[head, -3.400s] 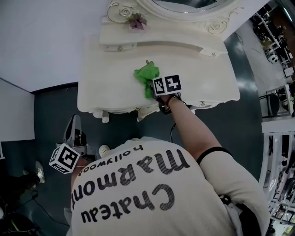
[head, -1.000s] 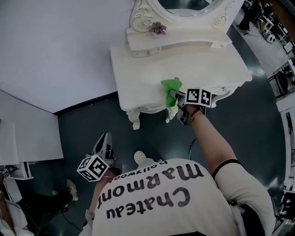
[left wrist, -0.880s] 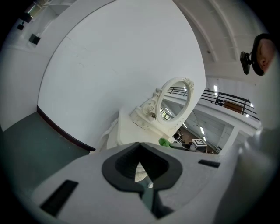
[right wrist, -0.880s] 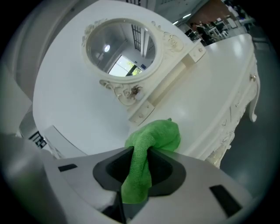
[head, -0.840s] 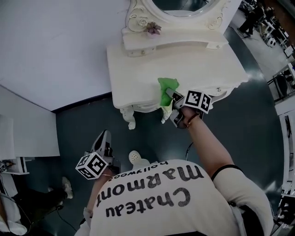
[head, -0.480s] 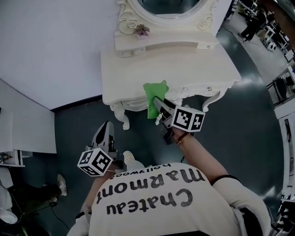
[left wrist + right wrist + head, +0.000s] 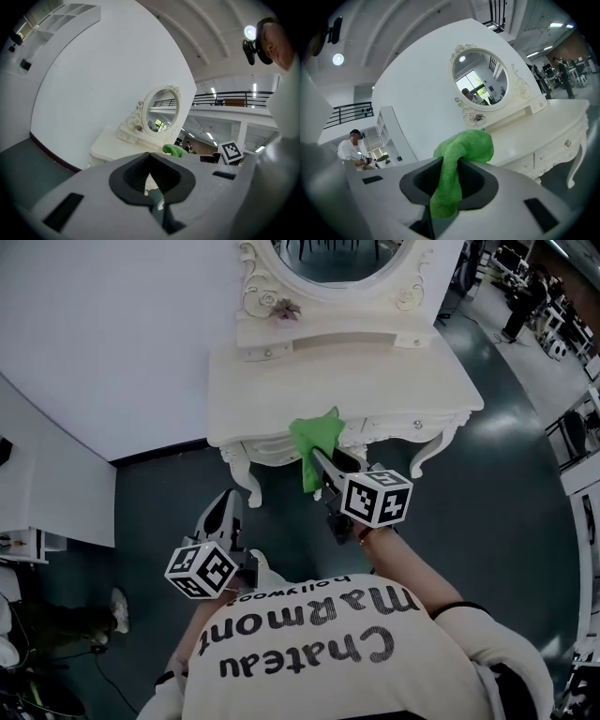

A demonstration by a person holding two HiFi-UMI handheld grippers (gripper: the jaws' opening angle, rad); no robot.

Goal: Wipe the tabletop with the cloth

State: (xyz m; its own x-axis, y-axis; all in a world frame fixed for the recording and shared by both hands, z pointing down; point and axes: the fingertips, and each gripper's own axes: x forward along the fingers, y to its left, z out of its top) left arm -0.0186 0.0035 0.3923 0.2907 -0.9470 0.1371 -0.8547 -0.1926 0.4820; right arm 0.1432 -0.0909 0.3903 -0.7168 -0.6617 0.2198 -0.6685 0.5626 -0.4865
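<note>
A green cloth [image 7: 312, 439] hangs from my right gripper [image 7: 319, 463], which is shut on it just off the front edge of the white dressing table [image 7: 281, 381]. In the right gripper view the green cloth [image 7: 457, 159] drapes over the closed jaws, with the table [image 7: 543, 126] ahead and to the right. My left gripper [image 7: 223, 514] hangs low over the dark floor, left of the table legs, away from the cloth. In the left gripper view its jaws are together with nothing between them, and the green cloth [image 7: 174, 150] shows far off.
An oval mirror [image 7: 337, 259] with a carved frame and a small flower ornament [image 7: 284, 309] stand at the back of the table. A white wall [image 7: 112, 334] is at the left. Curved table legs [image 7: 239, 479] reach the dark floor [image 7: 506, 484]. Shelving and people stand at far right.
My right gripper has pulled the green cloth back off the tabletop toward me, past the front edge. The head view has drawn back from the table. The left gripper stays low.
</note>
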